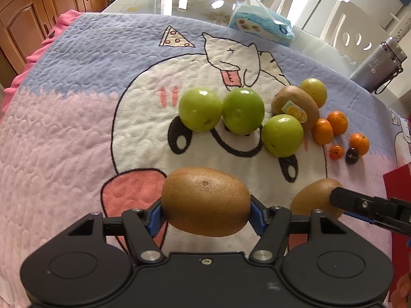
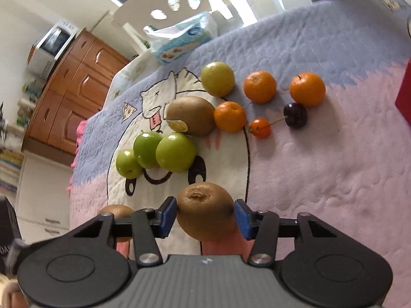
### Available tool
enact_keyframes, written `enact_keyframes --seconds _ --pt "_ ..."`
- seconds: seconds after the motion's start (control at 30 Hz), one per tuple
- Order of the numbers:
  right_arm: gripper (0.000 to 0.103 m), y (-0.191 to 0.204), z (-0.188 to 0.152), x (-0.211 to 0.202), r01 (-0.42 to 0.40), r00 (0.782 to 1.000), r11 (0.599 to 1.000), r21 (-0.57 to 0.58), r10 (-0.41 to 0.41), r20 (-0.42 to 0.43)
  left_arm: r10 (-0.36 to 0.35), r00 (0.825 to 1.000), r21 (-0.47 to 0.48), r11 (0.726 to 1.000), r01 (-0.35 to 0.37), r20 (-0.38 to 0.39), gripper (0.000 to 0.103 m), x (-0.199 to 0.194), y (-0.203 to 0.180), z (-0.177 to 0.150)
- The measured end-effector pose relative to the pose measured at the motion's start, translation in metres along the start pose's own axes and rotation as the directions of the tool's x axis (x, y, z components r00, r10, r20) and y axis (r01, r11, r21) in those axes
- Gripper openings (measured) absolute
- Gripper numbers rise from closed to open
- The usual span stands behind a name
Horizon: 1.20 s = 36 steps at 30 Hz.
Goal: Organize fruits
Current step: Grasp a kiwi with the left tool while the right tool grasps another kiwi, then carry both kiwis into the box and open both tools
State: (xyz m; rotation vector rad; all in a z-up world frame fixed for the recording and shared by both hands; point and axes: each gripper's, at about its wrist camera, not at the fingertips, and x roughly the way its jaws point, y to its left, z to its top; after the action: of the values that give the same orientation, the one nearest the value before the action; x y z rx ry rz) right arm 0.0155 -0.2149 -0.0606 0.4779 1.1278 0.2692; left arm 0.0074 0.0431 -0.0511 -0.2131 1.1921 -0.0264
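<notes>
The left gripper point(image 1: 205, 211) clamps a kiwi point(image 1: 205, 201) crosswise, long axis lying from 9 to 3 o'clock. The right gripper point(image 2: 205, 218) has its fingers touching a second kiwi point(image 2: 205, 210) end-on. The third kiwi point(image 1: 295, 106) lies on the bench at 1 o'clock, beside the green fruits point(image 1: 242, 110).

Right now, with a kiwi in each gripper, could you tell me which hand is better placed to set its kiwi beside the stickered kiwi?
Probably the right. The stickered kiwi lies almost straight ahead of the right gripper; from the left gripper it sits off to the right.
</notes>
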Motion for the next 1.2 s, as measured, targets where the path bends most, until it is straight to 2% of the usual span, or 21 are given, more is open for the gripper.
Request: enact_keyframes --seconds 0.13,0.3,0.4,0.57,0.73,0.93,1.03,1.2 --pt "0.065 0.001 0.003 0.011 -0.018 1.000 1.000 0.001 0.018 -0.017 0.005 1.000 -0.008 1.000 -0.005 0.025 0.076 -0.012 0.003 -0.006" --pt "0.066 0.018 0.001 0.035 0.025 0.999 0.990 -0.139 -0.029 -0.030 0.025 0.999 -0.065 0.998 -0.023 0.037 0.076 -0.023 0.018 -0.013" --pt "0.060 0.022 -0.001 0.044 0.048 0.998 0.982 -0.183 -0.052 -0.019 0.040 0.998 -0.087 0.996 -0.036 0.044 0.076 -0.027 0.026 -0.016" --pt "0.059 0.028 -0.008 0.036 0.052 0.999 0.968 -0.245 -0.048 0.021 0.057 0.997 -0.095 0.994 -0.052 0.056 0.076 -0.032 0.027 -0.018" --pt "0.059 0.012 -0.004 0.003 -0.045 0.996 0.989 -0.138 0.055 0.069 0.064 0.994 -0.061 0.996 -0.059 0.088 0.076 -0.040 0.014 -0.015" --pt "0.059 -0.019 0.015 -0.051 -0.097 0.977 0.995 0.004 0.095 0.191 0.024 0.994 0.006 1.000 -0.025 0.104 0.076 -0.043 -0.019 -0.004" --pt "0.059 -0.042 0.025 -0.086 -0.096 0.959 0.994 0.046 0.080 0.273 -0.012 0.993 0.070 0.998 0.004 0.114 0.076 -0.045 -0.046 0.007" --pt "0.059 -0.097 0.033 -0.147 -0.019 0.921 0.993 0.121 -0.030 0.388 -0.092 0.988 0.209 0.976 0.064 0.128 0.076 -0.047 -0.113 0.030"
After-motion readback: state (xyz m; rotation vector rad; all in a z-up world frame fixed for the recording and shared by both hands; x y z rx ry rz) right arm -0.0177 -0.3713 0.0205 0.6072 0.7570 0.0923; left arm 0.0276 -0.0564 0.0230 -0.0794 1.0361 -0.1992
